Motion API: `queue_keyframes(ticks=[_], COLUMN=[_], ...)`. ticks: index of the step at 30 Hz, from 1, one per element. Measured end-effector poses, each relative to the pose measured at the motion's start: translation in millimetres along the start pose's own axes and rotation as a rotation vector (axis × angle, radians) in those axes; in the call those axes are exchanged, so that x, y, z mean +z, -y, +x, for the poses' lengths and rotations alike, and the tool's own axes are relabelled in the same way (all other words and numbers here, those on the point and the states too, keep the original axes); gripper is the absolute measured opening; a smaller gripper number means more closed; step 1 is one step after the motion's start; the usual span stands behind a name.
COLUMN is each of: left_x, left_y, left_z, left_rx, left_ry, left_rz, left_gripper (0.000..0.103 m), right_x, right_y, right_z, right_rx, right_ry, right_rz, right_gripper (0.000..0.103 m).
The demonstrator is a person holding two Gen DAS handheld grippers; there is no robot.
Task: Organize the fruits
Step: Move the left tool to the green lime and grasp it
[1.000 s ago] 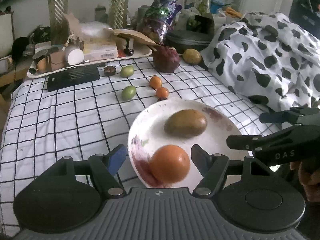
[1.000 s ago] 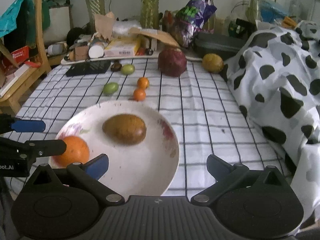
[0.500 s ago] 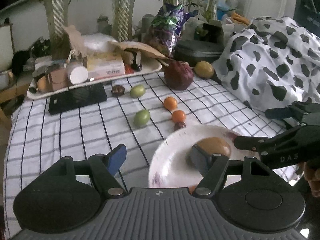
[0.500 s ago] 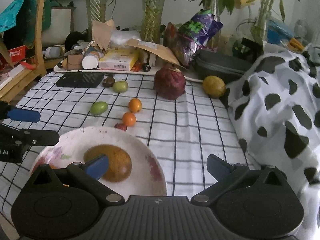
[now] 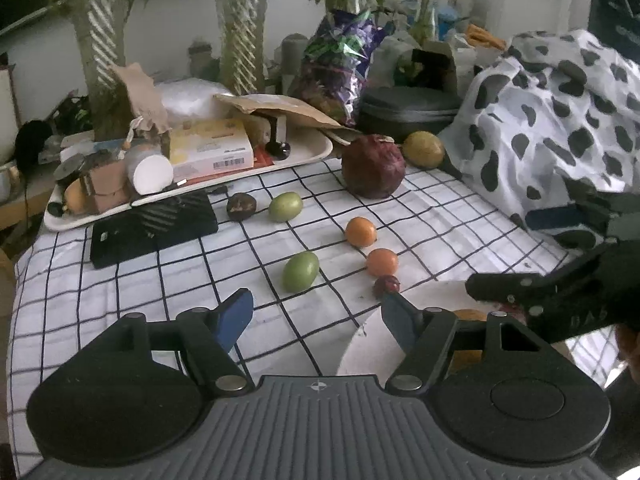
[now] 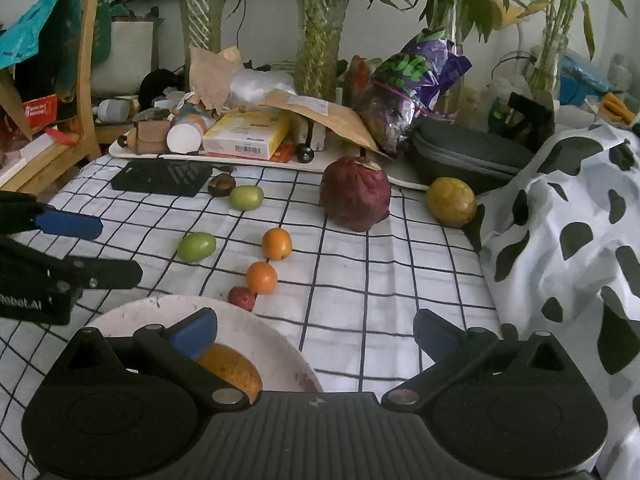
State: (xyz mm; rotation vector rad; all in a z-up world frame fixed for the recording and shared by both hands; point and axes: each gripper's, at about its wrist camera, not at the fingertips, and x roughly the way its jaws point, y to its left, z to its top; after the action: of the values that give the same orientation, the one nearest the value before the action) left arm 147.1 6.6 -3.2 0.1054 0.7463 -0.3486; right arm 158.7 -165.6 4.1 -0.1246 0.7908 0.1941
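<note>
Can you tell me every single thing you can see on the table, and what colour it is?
plate: 1, white, near edge
brown fruit: 1, on the plate
orange fruits: 2, on the cloth's middle
green fruits: 2, left of the orange ones
small red fruit: 1, beside the plate
big purple-red fruit: 1, far side
yellow fruit: 1, far right
dark round fruit: 1, far left
tray: 1, white, cluttered, back
spotted cloth: 1, right
left gripper: open, empty
right gripper: open, empty
</note>
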Motion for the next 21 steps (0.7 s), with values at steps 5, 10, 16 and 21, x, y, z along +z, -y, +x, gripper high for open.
queue_keyframes(ticks=[5,10,16,21], left_x=[5,11,18,21], left_y=[-3,-10,-15,-14], left_z=[13,30,52,71], left_rx=[-0.03,-0.039,-0.042,-0.044], left_ry=[-0.014,-0.043,-0.072,-0.108], left_rz=[0.02,0.025,0.061,0.113], left_gripper=[0.067,0.053,0.041,0.037], right_x=[8,18,29,36], right_y=[5,8,12,13], right_z=[11,24,42,57], right_rx=[0.016,0.034,0.046,0.059], right_ry=[-0.007,-0.015,-0.035,-0.057], right_rz=[0.008,0.0,-0.012,-0.029], right_gripper=[0.103,0.103,0.103,0.103])
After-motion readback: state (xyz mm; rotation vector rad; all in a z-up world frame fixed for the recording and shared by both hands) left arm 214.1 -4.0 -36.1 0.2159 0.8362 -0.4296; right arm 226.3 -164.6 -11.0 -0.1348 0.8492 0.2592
